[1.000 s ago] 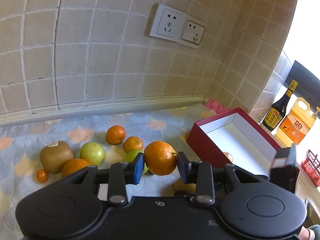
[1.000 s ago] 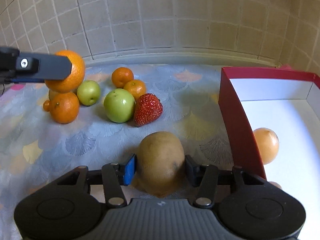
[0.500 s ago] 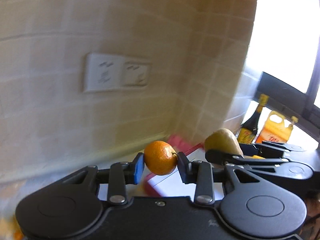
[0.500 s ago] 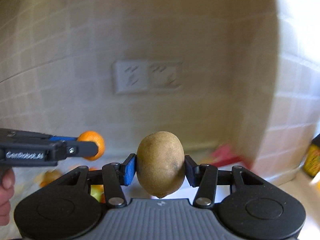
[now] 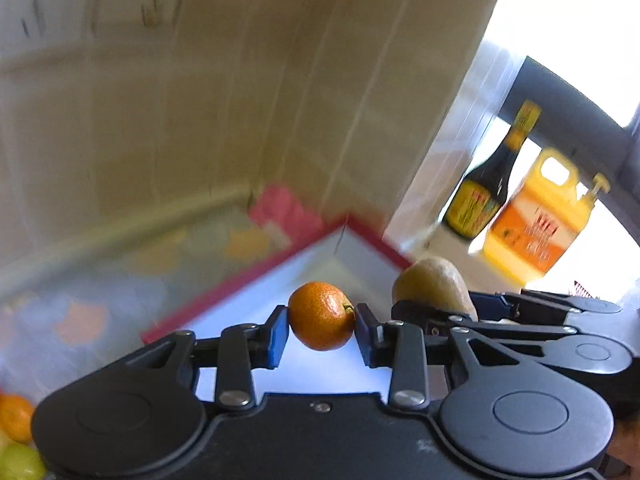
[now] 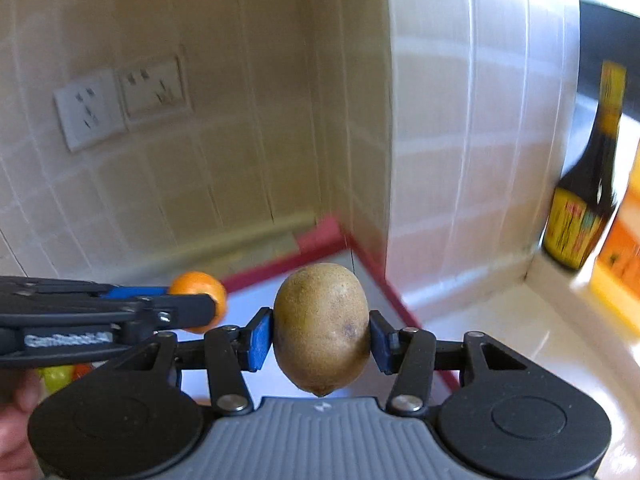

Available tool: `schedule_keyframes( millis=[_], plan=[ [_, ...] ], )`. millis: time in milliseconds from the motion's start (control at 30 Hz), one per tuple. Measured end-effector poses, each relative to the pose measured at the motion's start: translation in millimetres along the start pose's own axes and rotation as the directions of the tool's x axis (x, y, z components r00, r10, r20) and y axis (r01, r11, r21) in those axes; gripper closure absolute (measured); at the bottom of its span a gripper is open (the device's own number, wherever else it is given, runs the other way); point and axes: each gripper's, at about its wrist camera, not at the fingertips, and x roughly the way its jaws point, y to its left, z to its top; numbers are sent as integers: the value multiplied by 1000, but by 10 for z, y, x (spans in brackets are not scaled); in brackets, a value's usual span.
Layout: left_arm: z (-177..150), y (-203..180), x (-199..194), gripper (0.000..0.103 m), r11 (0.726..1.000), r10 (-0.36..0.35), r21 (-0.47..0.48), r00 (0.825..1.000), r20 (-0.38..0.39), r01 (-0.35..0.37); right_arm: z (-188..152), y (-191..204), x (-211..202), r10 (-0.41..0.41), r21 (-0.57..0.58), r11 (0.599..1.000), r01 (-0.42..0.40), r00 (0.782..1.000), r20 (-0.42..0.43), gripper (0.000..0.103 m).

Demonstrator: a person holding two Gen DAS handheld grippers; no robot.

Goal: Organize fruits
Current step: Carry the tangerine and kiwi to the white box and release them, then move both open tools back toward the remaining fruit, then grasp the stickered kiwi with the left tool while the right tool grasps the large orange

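My left gripper [image 5: 321,334] is shut on an orange [image 5: 321,315] and holds it in the air over the red box [image 5: 248,280] with its white inside. My right gripper [image 6: 321,334] is shut on a brown kiwi [image 6: 321,326], also above the box [image 6: 394,304]. The kiwi [image 5: 434,286] and right gripper show at the right of the left wrist view. The orange [image 6: 198,292] and left gripper show at the left of the right wrist view.
A dark sauce bottle [image 5: 490,178] and a yellow oil jug [image 5: 536,226] stand on the sill to the right. A tiled wall with sockets [image 6: 124,100] is behind. More fruit [image 5: 16,440] lies at the lower left on the patterned cloth [image 5: 80,300].
Both grippers lifted their fruit off the cloth and swung right toward the red box. Now both views tilt back down and the box interior shows under the fruit.
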Motion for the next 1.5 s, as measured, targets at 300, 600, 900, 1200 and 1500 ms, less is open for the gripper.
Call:
schedule_keyframes(
  millis=[300,600,900,1200,1500],
  plan=[
    [-100,120,331,61,999,20,-23,997,-78,-22,-143,-109,341,4,29,1000,-1,996,-92,51],
    [-18,164,-178,26,999,-14,-53,1000,5,14,-87,-142,4,7,-2,1000,-7,999,-33,46],
    [-185,347,-1703,25,994,89,-73,974,207,-75,18,178,-720,84,-101,992,-73,991,105,43],
    [-556,824,-3140,24,932,346,-236,865,363,-274,105,943,-1044,250,-237,949,-208,954,164,42],
    [-1026,1445,-3646,24,842,501,-399,800,328,-364,-66,1688,-955,381,-345,878,-332,921,85,42]
  ],
)
